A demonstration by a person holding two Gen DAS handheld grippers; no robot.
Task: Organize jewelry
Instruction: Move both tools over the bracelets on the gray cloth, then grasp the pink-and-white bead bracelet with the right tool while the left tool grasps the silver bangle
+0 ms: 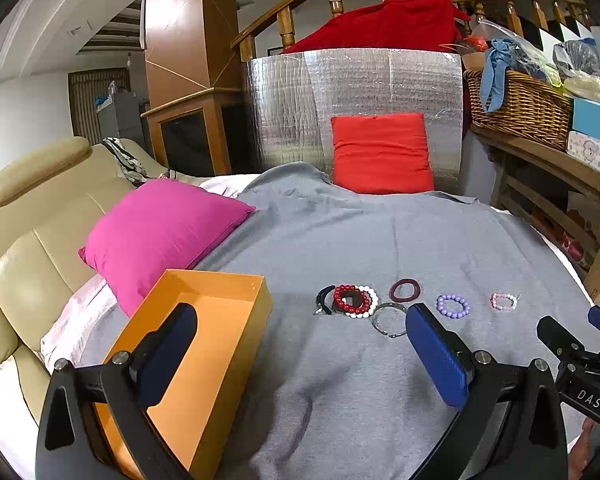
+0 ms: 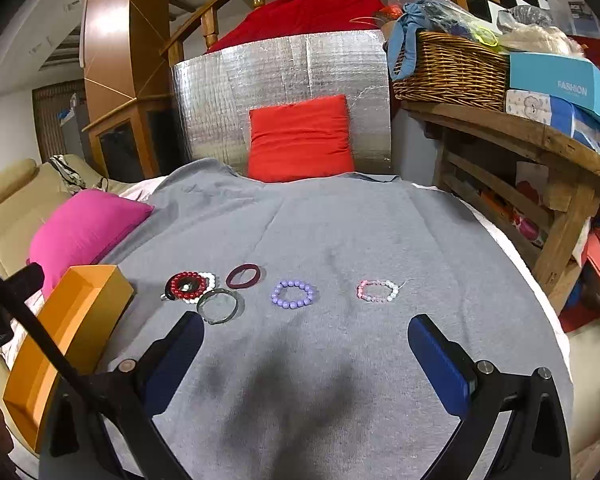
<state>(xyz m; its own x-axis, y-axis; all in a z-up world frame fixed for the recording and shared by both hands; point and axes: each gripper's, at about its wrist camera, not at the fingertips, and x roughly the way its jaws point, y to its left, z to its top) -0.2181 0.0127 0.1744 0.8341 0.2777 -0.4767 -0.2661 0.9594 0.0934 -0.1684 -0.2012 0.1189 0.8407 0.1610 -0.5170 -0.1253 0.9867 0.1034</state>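
Note:
Several bracelets lie in a row on a grey cloth (image 2: 340, 232): a red bead bracelet (image 2: 186, 283) on a white bead one (image 2: 209, 280), a clear bangle (image 2: 219, 306), a maroon band (image 2: 243, 275), a purple bead bracelet (image 2: 293, 293) and a pink bead bracelet (image 2: 377, 291). The same row shows in the left wrist view, with the red bracelet (image 1: 350, 299) and the purple bracelet (image 1: 453, 306). An open orange box (image 1: 196, 360) stands empty at the left. My left gripper (image 1: 300, 356) is open, its left finger over the box. My right gripper (image 2: 306, 364) is open and empty, short of the bracelets.
A magenta cushion (image 1: 160, 236) lies behind the box, a red cushion (image 2: 300, 140) leans on a silver foil panel (image 2: 284, 80) at the back. A beige sofa (image 1: 32, 220) is at the left. A wooden shelf (image 2: 520, 140) with a wicker basket (image 2: 448, 72) and boxes stands at the right.

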